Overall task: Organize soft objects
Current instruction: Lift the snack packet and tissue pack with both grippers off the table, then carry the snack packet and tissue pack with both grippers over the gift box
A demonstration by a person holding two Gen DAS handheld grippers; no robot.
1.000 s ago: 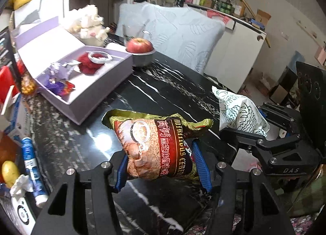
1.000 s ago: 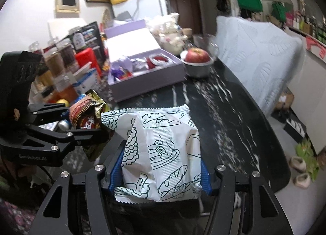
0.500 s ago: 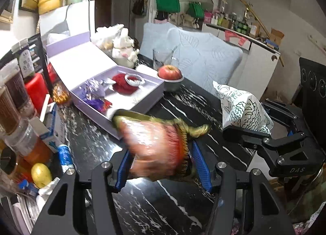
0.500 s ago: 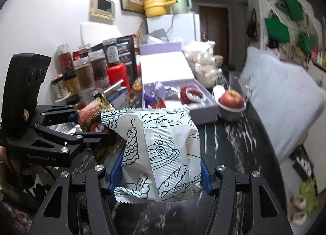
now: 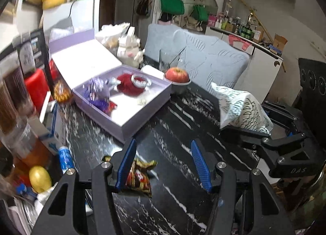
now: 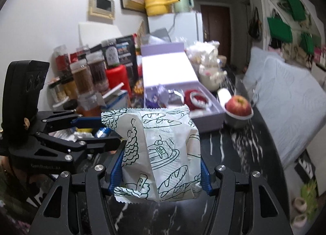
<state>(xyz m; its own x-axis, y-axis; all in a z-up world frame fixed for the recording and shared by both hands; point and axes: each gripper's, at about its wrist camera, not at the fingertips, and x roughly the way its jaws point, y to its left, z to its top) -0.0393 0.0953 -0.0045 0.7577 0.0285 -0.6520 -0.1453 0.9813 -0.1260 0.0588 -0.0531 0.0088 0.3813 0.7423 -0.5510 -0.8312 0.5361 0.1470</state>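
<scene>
Since a second ago, the snack bag point(image 5: 139, 179) has slipped from between the left tongs point(image 5: 163, 161), now released, and sits low beside the left finger over the black worktop point(image 5: 179, 125). Right tongs point(image 6: 161, 165) still clench the white bread packet point(image 6: 161, 151).
</scene>
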